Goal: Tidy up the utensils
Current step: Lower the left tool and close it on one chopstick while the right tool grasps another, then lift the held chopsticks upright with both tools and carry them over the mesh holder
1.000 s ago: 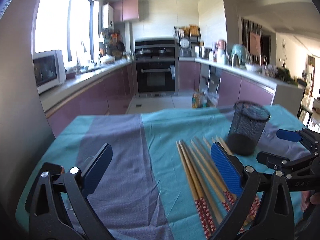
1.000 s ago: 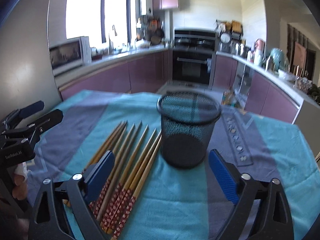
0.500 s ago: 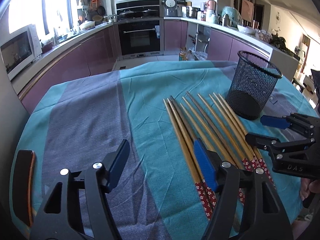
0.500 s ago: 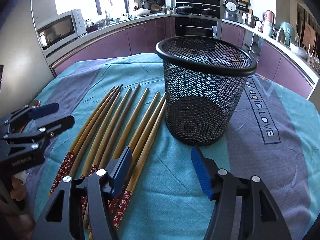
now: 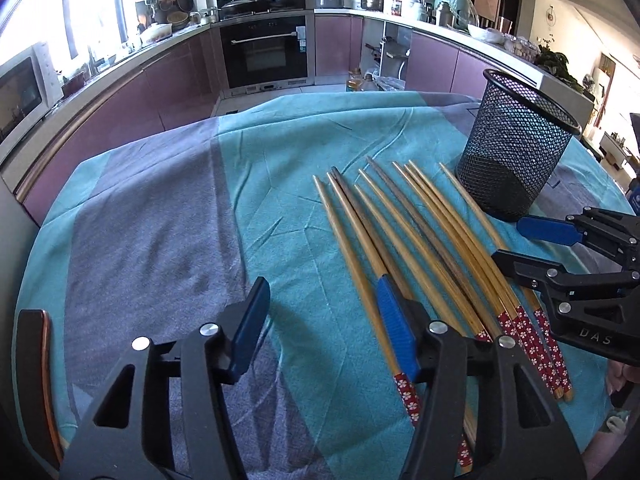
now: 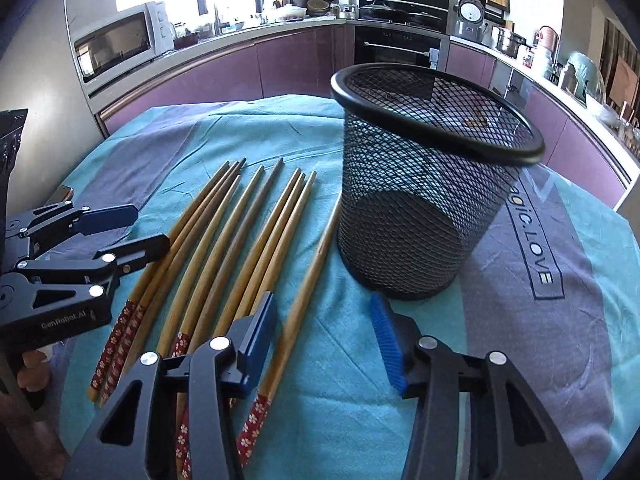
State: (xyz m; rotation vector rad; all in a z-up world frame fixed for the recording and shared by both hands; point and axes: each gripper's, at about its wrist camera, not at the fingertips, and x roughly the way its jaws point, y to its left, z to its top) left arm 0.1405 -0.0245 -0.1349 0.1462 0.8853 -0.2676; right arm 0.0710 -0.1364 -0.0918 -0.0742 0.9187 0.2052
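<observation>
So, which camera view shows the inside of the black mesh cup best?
The right wrist view: the mesh cup is near and large, and its rim and dark bottom show. In the left wrist view it stands farther off at the right, seen more from the side.

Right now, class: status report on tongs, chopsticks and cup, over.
Both tongs open: left, right. Chopsticks flat on cloth, none gripped. Cup upright, empty. Nothing blocking.

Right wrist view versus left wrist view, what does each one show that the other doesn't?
Only the right wrist view shows the dark "LOVE" lettering printed on the cloth.

Only the left wrist view shows the brown wooden chair back at the table edge.

Both show the red-patterned bamboo chopsticks on the teal tablecloth, the empty black mesh cup, and the open left gripper and right gripper.
</observation>
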